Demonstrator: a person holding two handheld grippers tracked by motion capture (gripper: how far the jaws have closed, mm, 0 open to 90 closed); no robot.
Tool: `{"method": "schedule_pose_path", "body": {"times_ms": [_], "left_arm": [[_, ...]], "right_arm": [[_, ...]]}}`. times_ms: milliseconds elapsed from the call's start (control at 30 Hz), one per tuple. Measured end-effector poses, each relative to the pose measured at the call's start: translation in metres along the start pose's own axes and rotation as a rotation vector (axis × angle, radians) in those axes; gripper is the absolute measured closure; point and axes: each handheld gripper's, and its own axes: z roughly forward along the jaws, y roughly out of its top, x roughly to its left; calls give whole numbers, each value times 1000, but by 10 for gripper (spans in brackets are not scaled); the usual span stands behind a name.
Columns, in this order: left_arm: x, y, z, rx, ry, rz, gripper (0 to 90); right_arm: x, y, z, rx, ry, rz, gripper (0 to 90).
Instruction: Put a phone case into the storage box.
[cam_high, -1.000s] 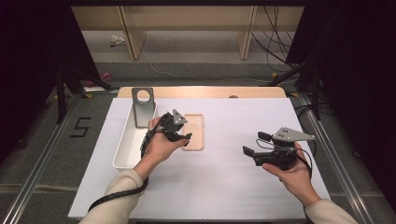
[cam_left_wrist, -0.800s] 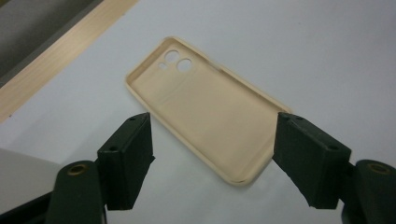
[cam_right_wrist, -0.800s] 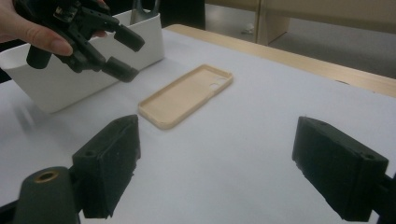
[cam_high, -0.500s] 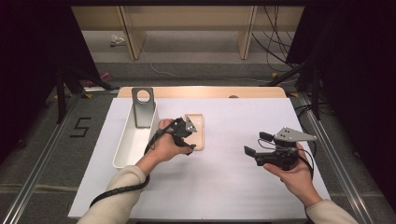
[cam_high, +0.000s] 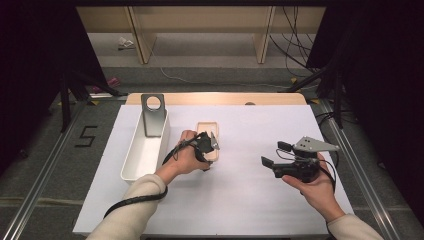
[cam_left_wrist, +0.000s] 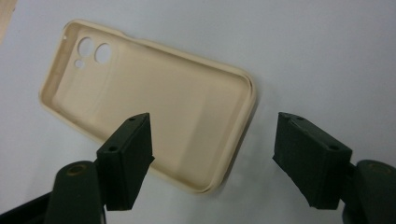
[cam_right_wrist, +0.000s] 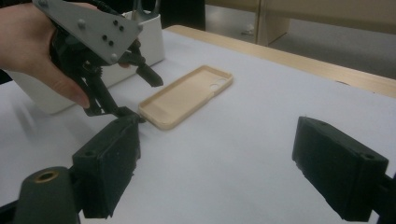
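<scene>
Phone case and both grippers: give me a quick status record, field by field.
phone case: beige, lying flat on the white table, open side up, camera holes at the far end
left gripper: open, jaws astride the case's near end, not clamped
right gripper: open, held apart at the right, holding nothing
white bin: left of the case, a grey metal bracket standing at its far end

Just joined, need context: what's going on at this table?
A person holds a gripper in each hand. The left gripper, jaws open, is at the near end of a beige phone case lying inside-up on the white table, not yet gripping it. The right gripper hovers open, apart. A white bin stands left.
</scene>
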Motion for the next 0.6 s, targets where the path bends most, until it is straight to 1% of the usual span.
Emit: {"method": "schedule_pose_path", "body": {"times_ms": [33,100,200,267,367,400,567,600], "left_arm": [[0,1,1,7,0,13,277],[-1,1,4,8,-5,11,278],[-1,2,6,14,6,24,278],[0,3,7,19,0,37,280],[1,3,8,25,-4,43,284],[1,2,8,29,1,40,287],[4,0,12,51,-8,53,299],[4,-1,12,54,-6,50,299]], "right_arm": [[0,0,0,0,0,0,161],[0,0,0,0,0,0,161],[0,0,0,0,1,0,161],[0,0,0,0,1,0,161],[0,0,0,1,1,0,161],[0,0,0,-1,2,1,161],[0,0,0,-1,2,0,161],[0,0,0,-1,2,0,161]]}}
